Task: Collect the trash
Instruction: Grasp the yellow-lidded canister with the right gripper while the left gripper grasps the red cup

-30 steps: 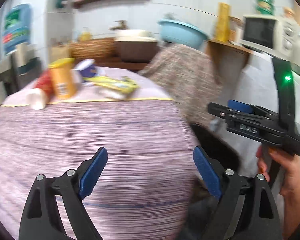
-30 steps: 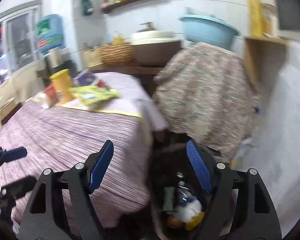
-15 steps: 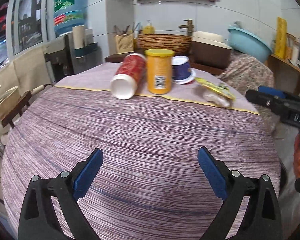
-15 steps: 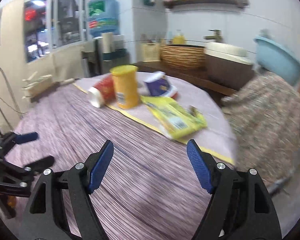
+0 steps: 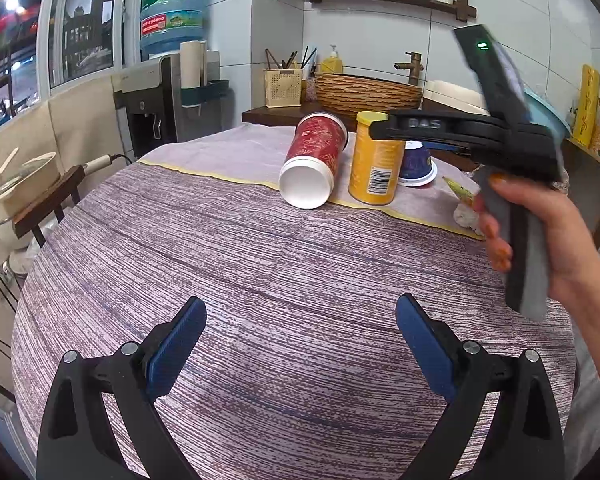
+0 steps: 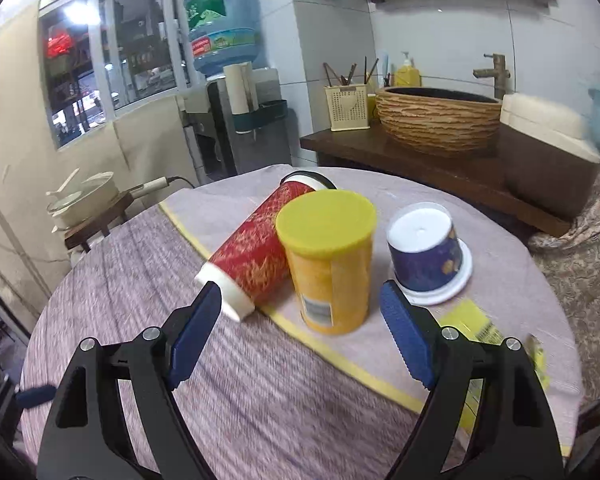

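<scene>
The right gripper [image 6: 300,326] has its blue-padded fingers [image 6: 406,340] spread wide with nothing between them, and they frame the yellow canister [image 6: 330,264], which stands upright just beyond the tips; that aim suggests the canister is the piece of trash meant to be taken next, though no pad touches it yet. Leaning against the canister's left side lies the red paper cup [image 6: 254,256], tipped over with its white rim toward the near edge, so closing on the canister may nudge the cup and set it rolling. To the canister's right, a little apart, a purple cup [image 6: 424,254] sits upside down on a white lid, and nearer on the right a yellow wrapper [image 6: 474,326] lies flat on the cloth. All of this litter is gathered on the far part of the table [image 5: 260,264], beyond the yellow seam of the striped cloth. The left gripper [image 5: 300,338] hangs low over the bare near stretch of cloth, its fingers likewise parted and empty, apparently waiting well back so that the right one has room to work. From its view the right hand [image 5: 540,236] is wrapped round the handle of the other gripper.
</scene>
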Demonstrator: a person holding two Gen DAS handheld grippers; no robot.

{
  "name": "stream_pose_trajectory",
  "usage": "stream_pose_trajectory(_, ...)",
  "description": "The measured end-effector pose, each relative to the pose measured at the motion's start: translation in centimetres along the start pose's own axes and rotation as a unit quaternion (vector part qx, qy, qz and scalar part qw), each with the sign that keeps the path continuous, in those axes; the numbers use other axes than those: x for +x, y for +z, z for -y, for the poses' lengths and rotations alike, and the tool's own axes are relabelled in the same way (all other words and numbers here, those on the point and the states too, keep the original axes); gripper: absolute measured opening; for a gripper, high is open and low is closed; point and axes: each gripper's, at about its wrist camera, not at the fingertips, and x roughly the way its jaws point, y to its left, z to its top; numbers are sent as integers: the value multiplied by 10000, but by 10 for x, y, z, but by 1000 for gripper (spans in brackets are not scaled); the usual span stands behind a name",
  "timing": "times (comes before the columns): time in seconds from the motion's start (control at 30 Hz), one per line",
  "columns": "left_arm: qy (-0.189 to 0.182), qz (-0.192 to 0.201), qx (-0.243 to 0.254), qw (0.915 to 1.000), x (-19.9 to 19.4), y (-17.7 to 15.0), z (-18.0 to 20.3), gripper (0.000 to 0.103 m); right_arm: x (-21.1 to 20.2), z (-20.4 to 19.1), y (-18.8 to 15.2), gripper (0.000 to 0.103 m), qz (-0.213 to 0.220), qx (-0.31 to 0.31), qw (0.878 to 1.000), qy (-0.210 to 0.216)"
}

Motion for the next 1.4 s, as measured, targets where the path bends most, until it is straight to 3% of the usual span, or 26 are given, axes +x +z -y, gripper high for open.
stream_pose_trajectory(0.37, -78, -48, -160, 9998, 2, 3, -23, 95, 61, 7, 17, 81, -88, 88, 9979, -640)
stream_pose_trajectory(0.47, -175, -76, -192, 9996, 6, 5, -26, 95, 64, 8, 17, 67, -83, 33, 9980, -622)
stream_pose_trajectory(0.67, -163, -34, -21, 9999, 24, 31, -29, 95, 46, 2, 15, 67, 70, -49, 9989, -453)
stream_pose_trajectory(0.8, -191, -93, 439, 9988, 52, 80, -25, 97, 9, -3, 12, 67, 200, -153, 9995, -213)
stream_pose_trajectory(0.93, -494, -570, 374, 9964, 94, 130, -26, 97, -36, -3, -2, 67, 232, -332, 9991, -116)
stream_pose_trajectory(1.03, -585, -951, 719, 9911, 130, 164, -6, 97, -67, 2, -17, 67, 194, -305, 9993, 30)
stream_pose_trajectory(1.27, -231, -1720, 1376, 9752, 214, 201, 41, 97, -120, 9, -52, 67, 171, -191, 9992, 318)
stream_pose_trajectory(1.4, 8, -2251, 1307, 9655, 257, 206, 46, 97, -141, 10, -70, 67, 130, -104, 9988, 460)
